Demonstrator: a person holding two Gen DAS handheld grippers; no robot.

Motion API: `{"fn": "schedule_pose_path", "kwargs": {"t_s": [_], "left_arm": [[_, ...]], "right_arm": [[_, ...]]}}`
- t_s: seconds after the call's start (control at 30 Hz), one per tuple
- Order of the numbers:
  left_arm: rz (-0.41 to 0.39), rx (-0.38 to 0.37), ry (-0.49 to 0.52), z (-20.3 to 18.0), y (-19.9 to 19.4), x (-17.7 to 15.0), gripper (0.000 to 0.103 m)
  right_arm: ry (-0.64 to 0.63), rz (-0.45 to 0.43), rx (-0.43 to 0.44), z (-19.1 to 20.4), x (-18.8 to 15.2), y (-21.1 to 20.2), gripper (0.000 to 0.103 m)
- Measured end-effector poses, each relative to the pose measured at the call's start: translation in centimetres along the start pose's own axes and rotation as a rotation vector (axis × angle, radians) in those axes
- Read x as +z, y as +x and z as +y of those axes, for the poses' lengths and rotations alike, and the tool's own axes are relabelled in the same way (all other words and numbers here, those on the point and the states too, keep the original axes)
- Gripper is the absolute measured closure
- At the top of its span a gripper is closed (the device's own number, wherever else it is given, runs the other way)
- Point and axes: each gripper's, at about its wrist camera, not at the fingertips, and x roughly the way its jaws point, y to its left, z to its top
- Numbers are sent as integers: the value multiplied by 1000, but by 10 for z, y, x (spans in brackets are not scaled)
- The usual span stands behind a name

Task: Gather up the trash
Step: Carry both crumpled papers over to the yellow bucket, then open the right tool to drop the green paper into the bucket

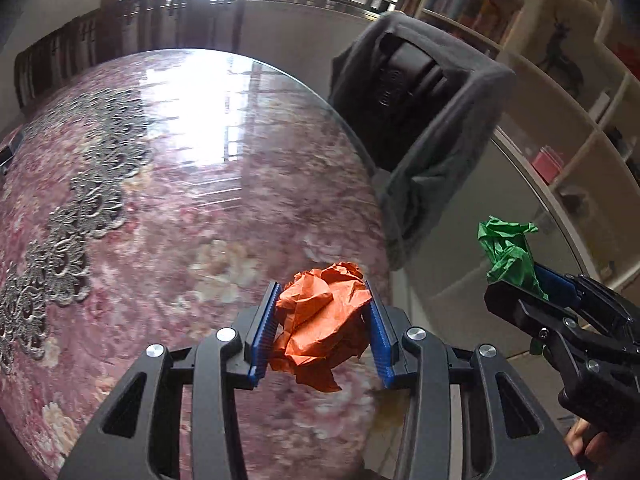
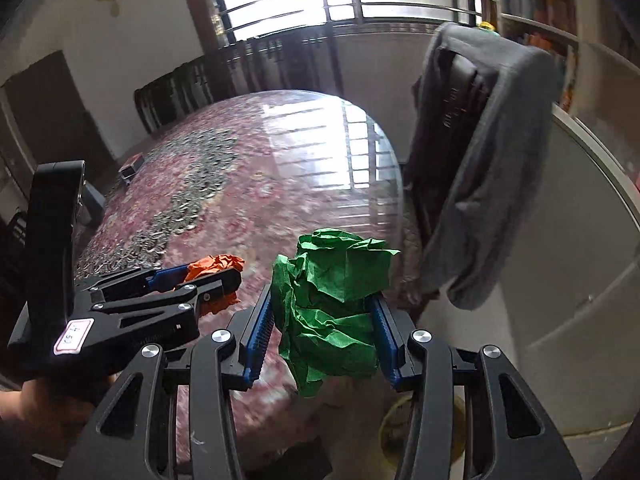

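Observation:
My left gripper (image 1: 322, 308) is shut on a crumpled orange paper ball (image 1: 324, 320), held above the floral table (image 1: 180, 220) near its right edge. My right gripper (image 2: 322, 316) is shut on a crumpled green paper ball (image 2: 336, 300), also lifted over the table's near edge. In the left wrist view the right gripper (image 1: 528, 280) shows at the far right with the green paper ball (image 1: 508, 252) sticking out of it. In the right wrist view the left gripper (image 2: 200, 276) shows at the left with the orange paper ball (image 2: 214, 264) in its blue pads.
A chair (image 1: 420, 120) draped with a grey cloth (image 2: 492, 160) stands at the table's right side. White shelves (image 1: 560, 100) line the right wall. A grey lace runner (image 1: 76, 208) lies along the table. A small box (image 2: 132, 168) sits at its far left. A yellowish bin (image 2: 404, 428) shows below the table edge.

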Motion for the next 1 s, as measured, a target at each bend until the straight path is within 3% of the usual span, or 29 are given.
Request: {"fn": "schedule_pose_path", "kwargs": {"t_s": [0.23, 0.47, 0.73, 1.0], "left_arm": [[57, -87, 96, -97, 19, -28, 61], [123, -122, 156, -158, 43, -70, 61], [175, -103, 192, -177, 62, -91, 61], [203, -100, 209, -184, 77, -94, 61]], "right_arm": [[129, 73, -139, -79, -76, -40, 58], [208, 220, -191, -128, -154, -29, 57], [270, 333, -195, -151, -204, 9, 56], [283, 351, -214, -166, -212, 17, 51]]}}
